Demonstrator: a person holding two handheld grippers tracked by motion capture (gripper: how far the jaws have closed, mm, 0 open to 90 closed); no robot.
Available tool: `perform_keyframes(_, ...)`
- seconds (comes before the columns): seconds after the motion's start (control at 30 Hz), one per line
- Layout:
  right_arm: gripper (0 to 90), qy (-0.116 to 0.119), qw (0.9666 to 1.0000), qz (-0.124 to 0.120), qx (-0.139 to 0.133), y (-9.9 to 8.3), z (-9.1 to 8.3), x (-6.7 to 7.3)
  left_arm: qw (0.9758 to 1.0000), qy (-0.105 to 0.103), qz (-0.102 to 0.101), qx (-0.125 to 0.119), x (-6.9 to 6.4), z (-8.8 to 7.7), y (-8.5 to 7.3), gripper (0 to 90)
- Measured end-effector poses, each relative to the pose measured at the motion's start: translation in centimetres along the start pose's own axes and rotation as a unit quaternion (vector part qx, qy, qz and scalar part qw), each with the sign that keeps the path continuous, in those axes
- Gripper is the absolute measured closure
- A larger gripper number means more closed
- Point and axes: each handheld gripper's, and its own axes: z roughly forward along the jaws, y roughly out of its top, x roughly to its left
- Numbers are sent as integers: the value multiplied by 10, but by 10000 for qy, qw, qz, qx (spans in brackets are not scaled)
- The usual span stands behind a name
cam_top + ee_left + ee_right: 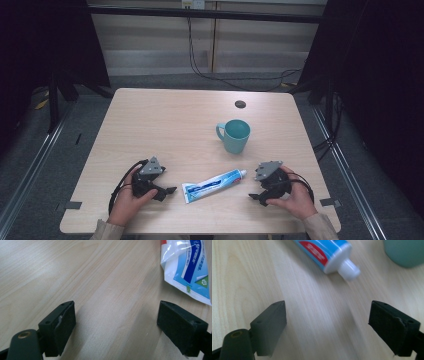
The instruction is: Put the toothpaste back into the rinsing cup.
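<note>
Left claw [169, 191] and right claw [254, 197] both wide open, empty, flanking toothpaste tube [214, 185]; mug [235, 135] beyond on table [150, 120].

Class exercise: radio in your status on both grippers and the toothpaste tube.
Left gripper open, empty. Right gripper open, empty. Toothpaste tube flat on table between them, untouched. Mug stands behind, clear of it.
</note>
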Motion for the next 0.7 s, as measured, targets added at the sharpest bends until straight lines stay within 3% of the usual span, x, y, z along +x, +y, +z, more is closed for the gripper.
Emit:
perform_keyframes(0.07,157,48,9992,-334,193,13,3,1,10000,1,0,-3,0,0,0,152)
perform_keyframes(0.4,174,361,9942,-805,618,51,3,-1,10000,0,-3,-5,0,0,0,152)
perform_keyframes(0.53,174,419,9893,-1111,849,69,8,1,10000,5,-1,-5,0,0,0,152)
perform_keyframes(0.6,174,495,9852,-1336,955,79,12,2,10000,14,2,4,0,0,0,152)
perform_keyframes(0.7,174,577,9821,-1419,1096,88,18,3,10000,14,-4,8,0,0,0,152)
